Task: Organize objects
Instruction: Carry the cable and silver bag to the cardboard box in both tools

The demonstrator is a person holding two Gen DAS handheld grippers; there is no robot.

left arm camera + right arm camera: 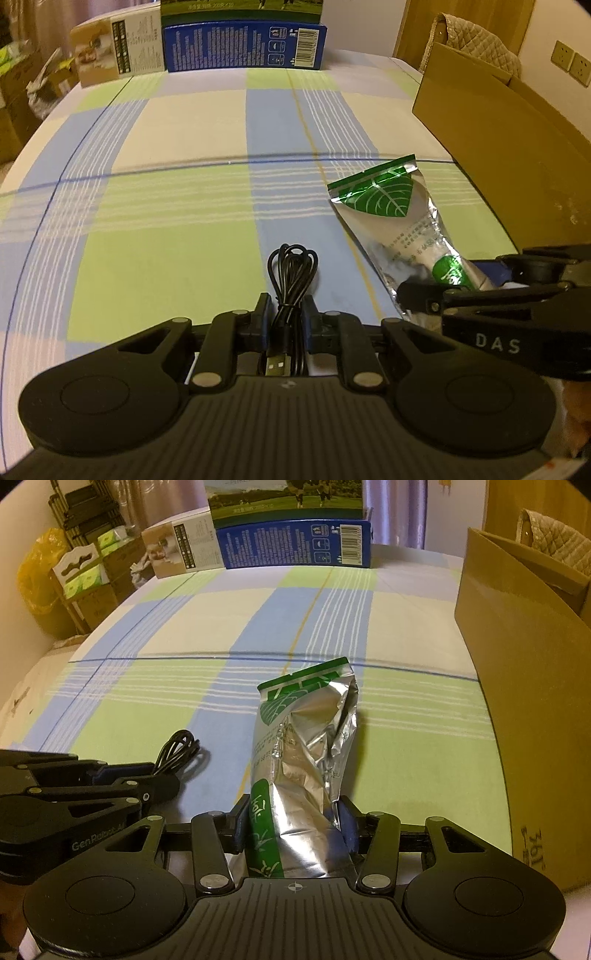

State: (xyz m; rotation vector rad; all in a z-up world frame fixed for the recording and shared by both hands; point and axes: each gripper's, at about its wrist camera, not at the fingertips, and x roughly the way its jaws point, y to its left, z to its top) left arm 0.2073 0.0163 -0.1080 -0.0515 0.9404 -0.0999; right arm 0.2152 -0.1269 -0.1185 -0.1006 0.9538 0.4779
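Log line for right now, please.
left gripper: shut on black USB cable | right gripper: shut on foil pouch | cardboard box: right side

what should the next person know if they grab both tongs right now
Left tongs: shut on the coiled black usb cable, its plug pointing back toward the camera.
Right tongs: shut on the lower end of the silver-green foil pouch, which sticks out forward over the checked cloth.
The open cardboard box stands to the right, the printed cartons at the far edge.
Done: both items gripped. Left: neither is stowed yet; the cardboard box looks the likely place.
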